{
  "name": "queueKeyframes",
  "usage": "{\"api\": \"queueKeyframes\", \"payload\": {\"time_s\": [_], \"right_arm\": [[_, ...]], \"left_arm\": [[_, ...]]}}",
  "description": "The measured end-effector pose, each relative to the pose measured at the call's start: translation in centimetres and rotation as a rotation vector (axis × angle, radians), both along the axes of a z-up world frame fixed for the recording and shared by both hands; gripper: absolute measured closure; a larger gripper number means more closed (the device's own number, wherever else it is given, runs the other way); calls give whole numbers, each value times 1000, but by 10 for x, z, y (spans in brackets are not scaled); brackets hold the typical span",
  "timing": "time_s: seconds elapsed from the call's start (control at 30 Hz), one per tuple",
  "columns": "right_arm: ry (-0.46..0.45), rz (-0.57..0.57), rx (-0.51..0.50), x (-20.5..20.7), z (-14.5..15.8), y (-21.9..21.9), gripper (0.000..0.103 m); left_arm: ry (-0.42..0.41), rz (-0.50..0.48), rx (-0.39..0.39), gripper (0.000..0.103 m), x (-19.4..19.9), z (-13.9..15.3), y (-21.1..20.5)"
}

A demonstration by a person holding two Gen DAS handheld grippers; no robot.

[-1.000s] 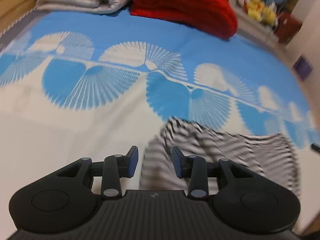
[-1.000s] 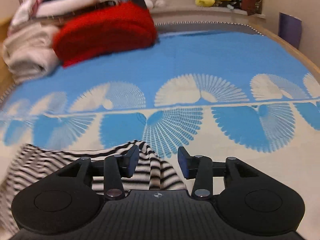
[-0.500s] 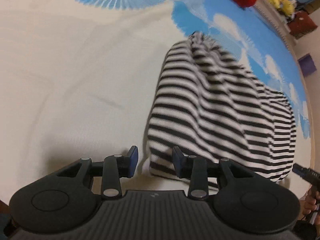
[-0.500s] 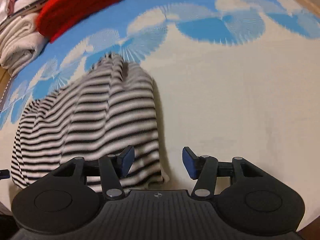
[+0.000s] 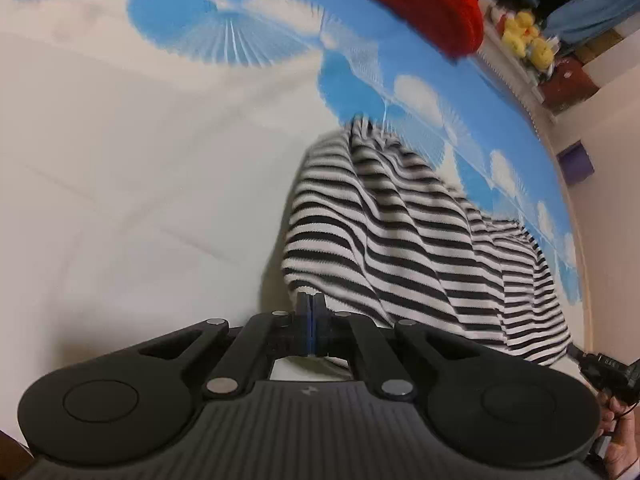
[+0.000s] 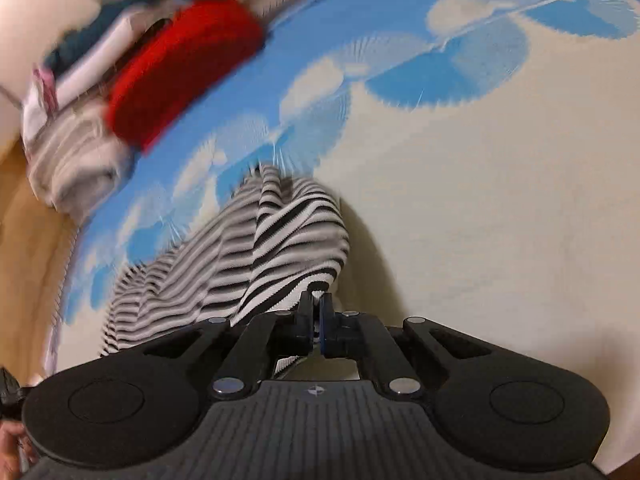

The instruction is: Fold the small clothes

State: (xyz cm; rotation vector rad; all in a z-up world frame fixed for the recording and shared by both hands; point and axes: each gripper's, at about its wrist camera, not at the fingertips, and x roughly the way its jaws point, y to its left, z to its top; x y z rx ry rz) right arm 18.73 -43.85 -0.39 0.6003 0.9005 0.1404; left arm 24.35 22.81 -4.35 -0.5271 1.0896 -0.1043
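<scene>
A black-and-white striped garment [image 5: 404, 240] lies rumpled on the blue-and-cream bed cover [image 5: 120, 160]. My left gripper [image 5: 311, 312] is shut on the garment's near left corner. In the right wrist view the same striped garment [image 6: 256, 256] rises in folds toward my right gripper [image 6: 316, 312], which is shut on its near right corner. The pinched edges are partly hidden between the jaws.
A red folded cloth [image 6: 176, 68] and a stack of pale folded towels [image 6: 72, 152] sit at the far side of the bed cover [image 6: 480, 200]. Yellow plush toys [image 5: 528, 40] stand on a shelf beyond. A wooden bed edge [image 6: 24, 240] runs along the left.
Both grippers went from open to shut, each closing on a near corner of the striped garment. Both views tilted down toward the cloth.
</scene>
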Motion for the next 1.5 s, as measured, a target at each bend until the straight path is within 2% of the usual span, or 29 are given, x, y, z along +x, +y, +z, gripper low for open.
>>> {"api": "queueKeyframes", "payload": {"time_s": [0.13,0.2,0.27,0.3,0.33,0.37,0.4,0.43,0.47,0.5,0.6,0.63,0.67,0.7,0.77,0.83,0.9,0.97,1.0,1.07,1.1,1.13,1.17,1.23,1.33,1.4,1.43,1.47,1.5], "right_arm": [[219,18,-114,1,-32,1,102],[275,15,-255,4,-40,9,103],[294,-8,-296,5,-42,8,102],[279,-22,-244,4,-40,6,100],[250,-28,-206,2,-36,3,99],[202,-24,-177,1,-30,5,95],[162,-10,-169,1,-25,9,88],[140,0,-172,2,-22,13,67],[130,15,-184,4,-21,18,49],[136,30,-197,5,-23,22,46],[196,108,-242,13,-36,41,48],[209,136,-258,16,-38,45,56],[208,164,-283,15,-40,48,82],[198,182,-300,15,-40,50,98],[165,165,-275,11,-32,42,100],[164,84,-227,5,-26,24,103],[215,15,-198,1,-32,7,103],[259,36,-207,1,-41,8,103],[269,71,-234,2,-43,14,103],[267,122,-301,5,-44,26,99],[250,115,-333,5,-40,28,97],[221,99,-369,5,-35,30,91],[176,82,-404,3,-27,30,86],[77,65,-417,-1,-12,32,78],[6,120,-317,-5,-6,38,75],[22,197,-322,-2,-14,49,69],[65,238,-360,2,-25,60,61],[121,266,-411,4,-35,65,59],[201,287,-488,8,-49,70,58]], "left_arm": [[157,-41,109,103,2,-26,-6],[193,-57,131,103,5,-30,-10],[189,-30,147,102,6,-26,-9],[162,-14,139,94,6,-21,-7],[128,-3,111,75,7,-15,-5],[96,5,73,61,7,-11,-5],[82,8,51,41,8,-9,-5],[85,3,47,36,10,-10,-9],[101,-8,57,36,13,-13,-14],[123,-20,70,36,16,-17,-18],[166,-67,143,39,21,-26,-30],[156,-87,170,60,21,-27,-34],[146,-112,170,81,23,-27,-37],[137,-130,157,103,23,-27,-38],[80,-110,177,103,19,-16,-34],[41,-63,206,103,14,-8,-23],[79,-58,217,103,13,-13,-20],[140,-128,277,102,12,-23,-29],[170,-167,299,98,12,-28,-35],[195,-168,338,87,10,-29,-38],[170,-144,356,78,8,-23,-36],[121,-122,367,76,8,-15,-37],[64,-113,358,75,6,-4,-37],[1,-128,268,75,3,6,-37],[12,-236,197,71,1,2,-52],[87,-314,273,63,3,-13,-69],[128,-326,327,56,4,-21,-77],[163,-320,370,52,6,-27,-78],[171,-299,371,48,7,-28,-76]]}}
